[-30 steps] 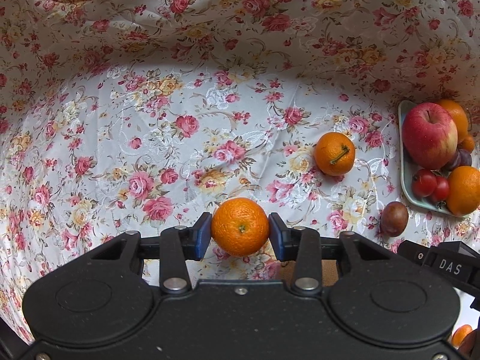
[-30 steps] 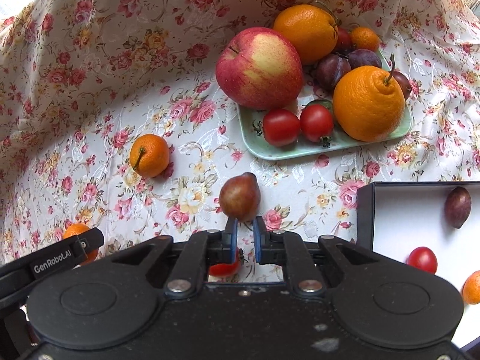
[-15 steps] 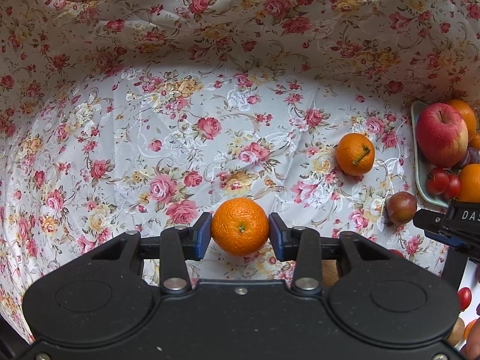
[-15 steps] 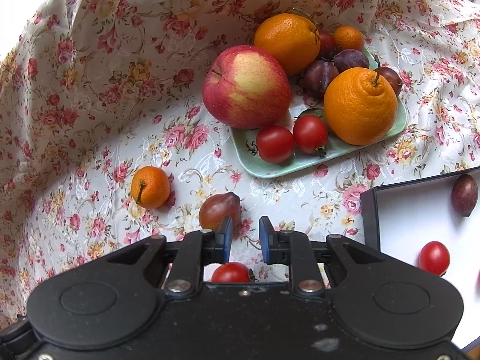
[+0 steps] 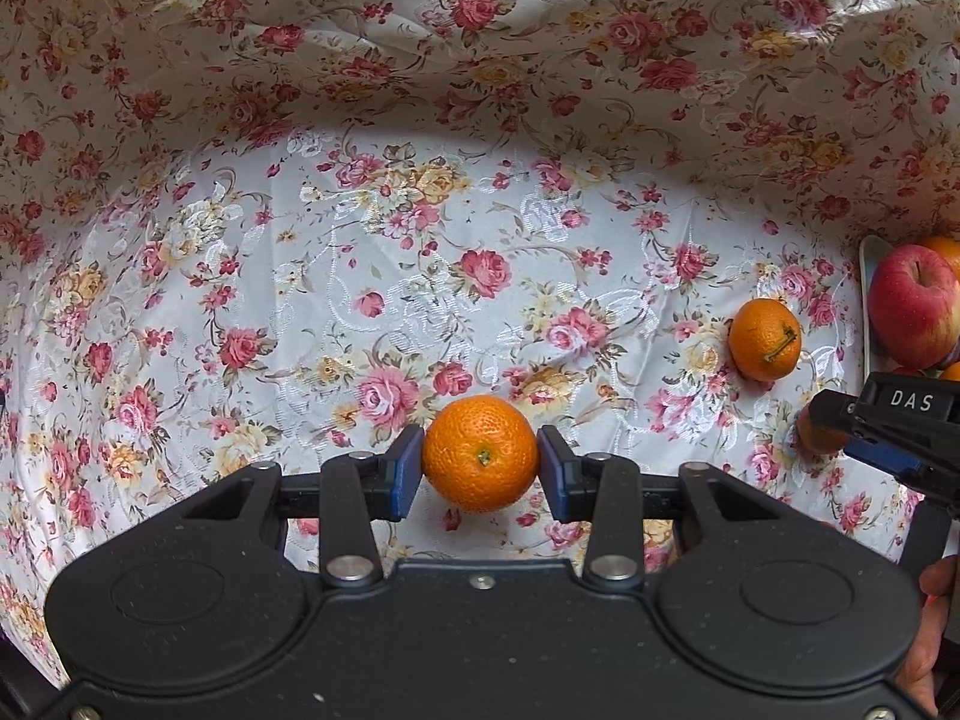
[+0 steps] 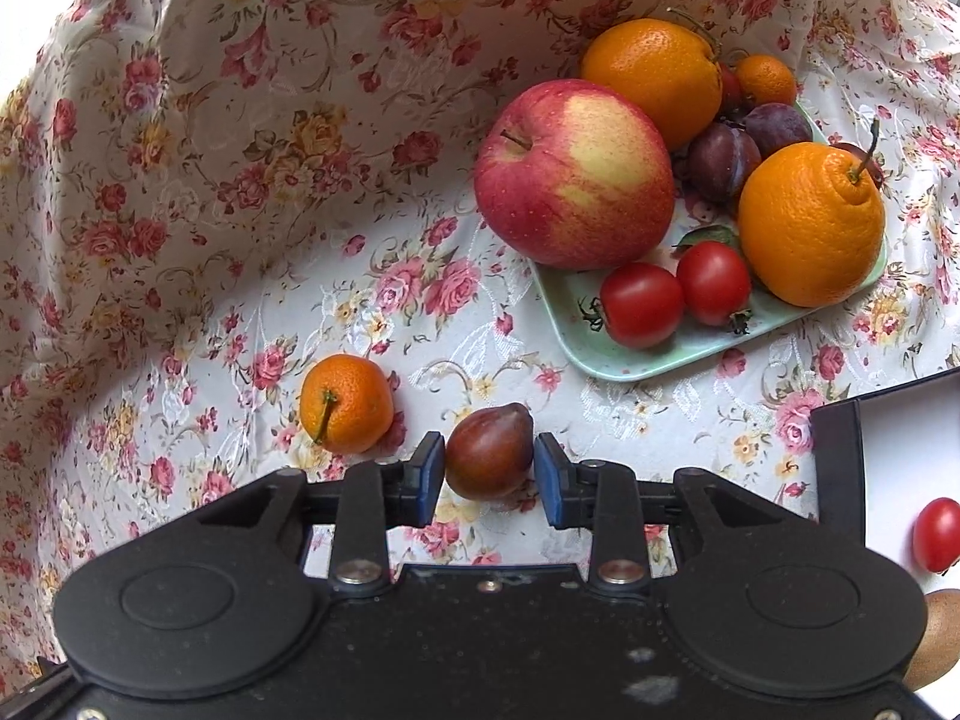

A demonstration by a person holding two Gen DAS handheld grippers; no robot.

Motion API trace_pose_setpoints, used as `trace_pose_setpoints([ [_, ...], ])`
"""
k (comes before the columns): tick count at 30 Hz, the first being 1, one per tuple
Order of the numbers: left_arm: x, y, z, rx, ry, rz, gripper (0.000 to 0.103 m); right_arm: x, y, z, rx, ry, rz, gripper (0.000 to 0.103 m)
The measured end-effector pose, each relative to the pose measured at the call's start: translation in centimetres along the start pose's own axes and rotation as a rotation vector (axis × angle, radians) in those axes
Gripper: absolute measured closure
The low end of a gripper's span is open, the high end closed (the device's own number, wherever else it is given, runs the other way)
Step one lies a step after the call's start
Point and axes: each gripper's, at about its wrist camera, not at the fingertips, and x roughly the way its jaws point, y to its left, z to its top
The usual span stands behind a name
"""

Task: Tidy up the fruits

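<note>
My left gripper (image 5: 480,471) is shut on a small mandarin (image 5: 480,453) and holds it just above the floral cloth. A second mandarin (image 5: 765,339) with a stem lies on the cloth to the right, also seen in the right wrist view as the stemmed mandarin (image 6: 345,402). My right gripper (image 6: 489,480) points down at the cloth and its jaws are opening. A brown-red pear-shaped fruit (image 6: 489,450) lies between them, with the pads close at either side but not pressing. A pale green plate (image 6: 630,360) holds an apple (image 6: 573,174), oranges, plums and two tomatoes (image 6: 642,303).
A black-rimmed white box (image 6: 840,450) stands at the right with a cherry tomato (image 6: 936,534) inside. The cloth rises in folds behind the plate and along the left. In the left wrist view a black finger of the right gripper (image 5: 882,420) reaches in at the right edge.
The left gripper carried its mandarin leftward; the plate slid to the picture's right edge. The right gripper advanced over the brown-red fruit and its jaws spread apart. The tomato beneath it went out of sight.
</note>
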Motion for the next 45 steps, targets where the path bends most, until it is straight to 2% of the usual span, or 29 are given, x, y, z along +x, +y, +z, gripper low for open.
trace_pose_setpoints([
  [5, 0.4, 0.7, 0.1, 0.000, 0.007, 0.003, 0.054, 0.2, 2.1, -0.3, -0.081, -0.039, -0.068, 0.067],
  [9, 0.5, 1.1, 0.1, -0.004, 0.011, 0.006, 0.054, 0.8, 3.2, -0.6, -0.133, -0.023, -0.093, 0.065],
  [13, 0.4, 1.4, 0.0, -0.005, 0.009, 0.008, 0.054, 2.1, 3.2, -0.8, -0.105, 0.026, -0.079, 0.066],
  [18, 0.2, 1.5, 0.1, -0.006, 0.007, 0.005, 0.054, 1.7, 2.9, -1.4, -0.057, -0.060, -0.098, 0.067],
  [24, 0.2, 1.5, 0.1, -0.009, 0.008, 0.004, 0.054, 2.1, 2.7, -1.2, -0.089, -0.028, -0.122, 0.066],
  [29, 0.2, 1.5, 0.1, -0.009, 0.007, 0.004, 0.054, 3.1, 4.2, -1.7, -0.218, 0.020, -0.086, 0.035],
  [33, 0.2, 1.5, 0.1, -0.013, 0.004, 0.004, 0.054, 3.5, 4.8, -1.8, -0.241, 0.042, -0.096, 0.028],
  [36, 0.1, 1.5, 0.2, -0.016, 0.002, 0.004, 0.054, 4.0, 5.0, -1.6, -0.240, 0.082, -0.074, 0.015],
  [38, 0.1, 1.5, 0.2, -0.020, 0.000, 0.002, 0.054, 4.7, 5.2, -1.5, -0.241, 0.125, -0.053, 0.000],
  [41, 0.0, 1.5, 0.2, -0.023, -0.002, 0.000, 0.054, 5.3, 6.0, -1.9, -0.273, 0.145, -0.082, 0.000],
  [45, -0.1, 1.6, 0.2, -0.026, -0.004, -0.001, 0.054, 5.3, 5.9, -2.3, -0.249, 0.156, -0.088, 0.000],
])
